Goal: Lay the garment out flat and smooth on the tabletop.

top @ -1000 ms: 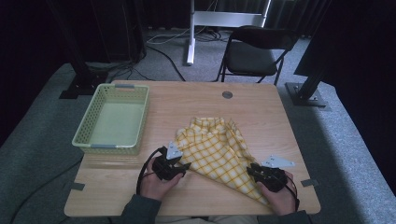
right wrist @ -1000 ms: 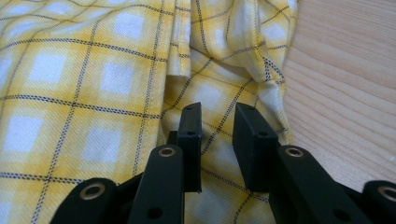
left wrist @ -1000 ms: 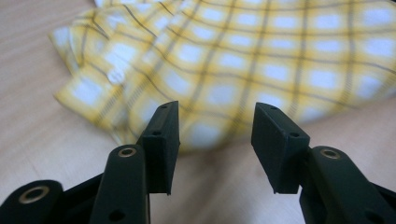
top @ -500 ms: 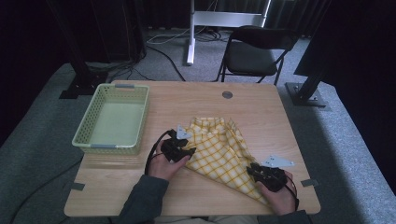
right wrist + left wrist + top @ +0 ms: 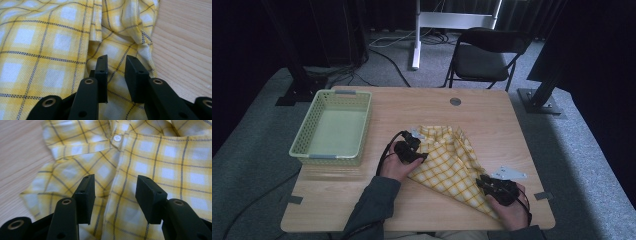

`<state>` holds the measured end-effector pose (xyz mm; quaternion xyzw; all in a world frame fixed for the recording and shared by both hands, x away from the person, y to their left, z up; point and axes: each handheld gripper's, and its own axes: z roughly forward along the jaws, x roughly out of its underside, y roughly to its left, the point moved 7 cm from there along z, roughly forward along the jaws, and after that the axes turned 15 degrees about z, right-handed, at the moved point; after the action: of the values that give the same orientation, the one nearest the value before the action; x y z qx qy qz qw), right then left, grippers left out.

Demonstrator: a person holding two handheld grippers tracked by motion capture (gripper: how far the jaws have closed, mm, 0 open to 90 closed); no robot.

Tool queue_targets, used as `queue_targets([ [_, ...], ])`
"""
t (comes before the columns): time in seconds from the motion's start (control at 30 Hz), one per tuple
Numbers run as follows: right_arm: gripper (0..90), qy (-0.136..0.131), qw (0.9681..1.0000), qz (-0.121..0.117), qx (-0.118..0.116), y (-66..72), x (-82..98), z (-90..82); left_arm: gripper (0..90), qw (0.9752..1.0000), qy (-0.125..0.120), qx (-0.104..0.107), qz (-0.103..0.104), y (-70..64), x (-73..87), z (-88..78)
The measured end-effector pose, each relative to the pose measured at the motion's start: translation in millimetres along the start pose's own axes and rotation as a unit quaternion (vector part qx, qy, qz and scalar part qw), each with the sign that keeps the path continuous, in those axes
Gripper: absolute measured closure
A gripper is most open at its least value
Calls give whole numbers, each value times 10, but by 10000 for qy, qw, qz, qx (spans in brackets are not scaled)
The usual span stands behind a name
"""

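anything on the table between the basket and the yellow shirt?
Only the left gripper and its hand, at the shirt's left edge in the high view; bare wood otherwise up to the basket.

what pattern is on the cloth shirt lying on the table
Yellow-and-white check with thin dark lines on the buttoned cloth shirt; clearest in the left gripper view.

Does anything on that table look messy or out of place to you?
Only the yellow checked shirt: it lies crumpled and folded askew into a rough triangle, its collar end bunched up. The green basket sits square on the table. Nothing looks spilled or damaged.
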<state>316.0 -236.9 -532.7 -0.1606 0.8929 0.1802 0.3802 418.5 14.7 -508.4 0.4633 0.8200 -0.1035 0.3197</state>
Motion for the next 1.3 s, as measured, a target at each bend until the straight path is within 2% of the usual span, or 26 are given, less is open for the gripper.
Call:
queue_targets([
  [0.1, 722, -2, 10000, -4, 0, 0, 0, 0, 504, 10000, 58, 56, 44, -28, -10, 70],
  [0.13, 721, -4, 10000, -10, 6, 2, 1, 0, 504, 9998, 146, 74, 79, -38, -6, 111],
  [0.23, 720, -8, 10000, -9, 17, 4, 2, 0, 516, 9998, 173, 36, 86, -60, -7, 123],
  [0.3, 720, -8, 10000, -8, 14, 2, 1, 0, 567, 9998, 162, 44, 80, -75, -9, 120],
  [0.37, 719, -7, 10000, -7, 15, 2, 1, 0, 625, 9996, 211, 14, 165, -110, -11, 112],
  [0.4, 719, -7, 10000, -7, 15, 2, 1, 0, 625, 9995, 222, -23, 208, -128, -15, 105],
  [0.43, 716, -11, 10000, -5, 31, 3, 2, 0, 701, 9995, 210, -45, 232, -146, -21, 95],
  [0.47, 716, -11, 10000, -5, 31, 3, 2, 0, 701, 9995, 194, -52, 258, -164, -25, 85],
  [0.53, 715, -11, 10000, -7, 34, 2, 2, -1, 801, 9993, 190, -128, 306, -201, -32, 52],
  [0.63, 714, -10, 10000, -1, 28, 2, 2, 0, 875, 9992, 178, -143, 318, -207, -33, 27],
  [0.8, 714, -10, 10000, 7, 23, -1, 1, 0, 885, 9993, 26, -140, 345, -249, -15, -95],
  [0.93, 713, -9, 10000, 4, 26, 0, 1, 0, 885, 9995, -74, -116, 290, -271, 11, -158],
  [1.3, 713, -8, 10000, 13, 28, -2, 1, 0, 886, 9995, -181, -46, 240, -316, 98, -254],
])
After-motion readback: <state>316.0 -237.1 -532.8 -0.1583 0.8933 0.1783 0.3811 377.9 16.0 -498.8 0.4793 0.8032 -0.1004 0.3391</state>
